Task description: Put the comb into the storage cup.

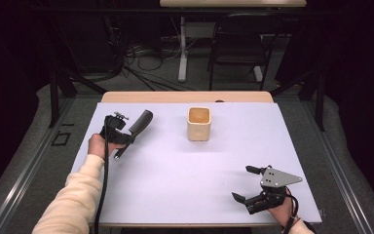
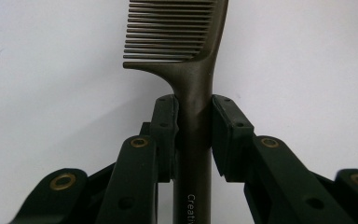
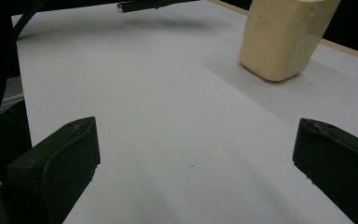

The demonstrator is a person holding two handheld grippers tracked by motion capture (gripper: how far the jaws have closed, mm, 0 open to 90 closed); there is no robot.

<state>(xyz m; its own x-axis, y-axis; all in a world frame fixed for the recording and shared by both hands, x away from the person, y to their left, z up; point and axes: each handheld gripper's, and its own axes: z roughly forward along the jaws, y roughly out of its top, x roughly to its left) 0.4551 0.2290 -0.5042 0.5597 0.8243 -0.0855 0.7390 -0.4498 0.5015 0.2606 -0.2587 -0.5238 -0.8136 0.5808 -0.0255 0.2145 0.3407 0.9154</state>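
Note:
A dark comb (image 2: 193,70) stands between the jaws of my left gripper (image 2: 194,121), which is shut on its handle just below the teeth. In the high view the comb (image 1: 139,126) is at the left of the white sheet, slanting up and to the right, with the left gripper (image 1: 122,137) around its middle. A cream square cup (image 1: 198,123) stands upright at the middle back, apart from the comb. My right gripper (image 1: 246,183) rests at the front right, open with nothing between its jaws. Ahead of the right gripper (image 3: 196,158) are the cup (image 3: 284,35) and the comb's handle end (image 3: 140,5).
A white sheet (image 1: 175,185) covers most of the wooden table (image 1: 185,96). Beyond the table are a dark chair (image 1: 241,44), a white table leg (image 1: 182,48) and cables on the floor. The left gripper's cable (image 1: 103,185) trails along the sleeve.

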